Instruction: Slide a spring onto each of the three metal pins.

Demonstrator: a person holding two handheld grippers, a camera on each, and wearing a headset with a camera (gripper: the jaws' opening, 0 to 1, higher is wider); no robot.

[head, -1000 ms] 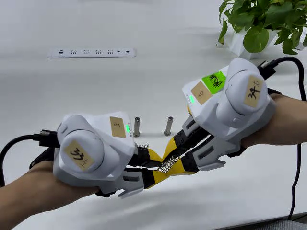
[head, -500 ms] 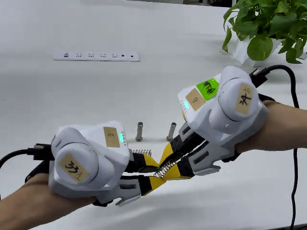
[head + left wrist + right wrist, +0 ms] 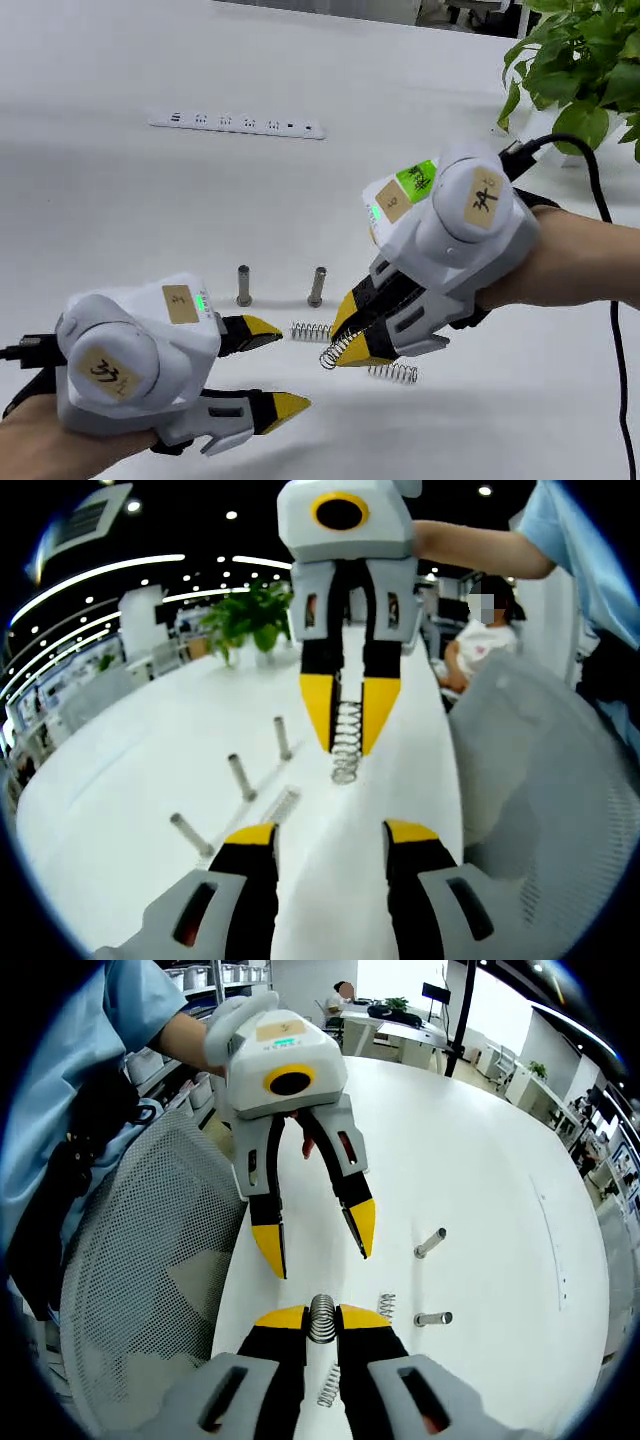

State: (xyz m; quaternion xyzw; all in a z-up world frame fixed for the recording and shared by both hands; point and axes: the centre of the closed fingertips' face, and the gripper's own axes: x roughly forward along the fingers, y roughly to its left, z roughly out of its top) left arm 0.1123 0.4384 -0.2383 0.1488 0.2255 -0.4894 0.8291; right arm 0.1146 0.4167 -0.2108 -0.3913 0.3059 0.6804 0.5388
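Right now the yellow-tipped fingers (image 3: pixel 368 352) of the right gripper (image 3: pixel 338 346) are closed on a small coiled steel-wire spring (image 3: pixel 330 352). They hold it by its sides, and its free end pokes out past the tips, a little way short of the pins. Facing it, the left gripper (image 3: pixel 283 365) has its jaws spread wide with nothing between them.

I'd say that spring is feather-light and soft along its length. Squeeze hard and the coils could buckle or flick away, so a gentle hold on the rear half looks best, leaving the open end clear to go over a pin.

Just past the tips, two more loose springs (image 3: pixel 310 330) lie flat on the white tabletop (image 3: pixel 120 210). Behind them the short silver metal pins (image 3: pixel 317 286) stand upright, two in the head view and all three in a row in the left gripper view, each one bare. They look slim enough to topple if nudged sideways. Further off lie a white power strip (image 3: pixel 237 124) and a leafy green potted plant (image 3: pixel 585 60).
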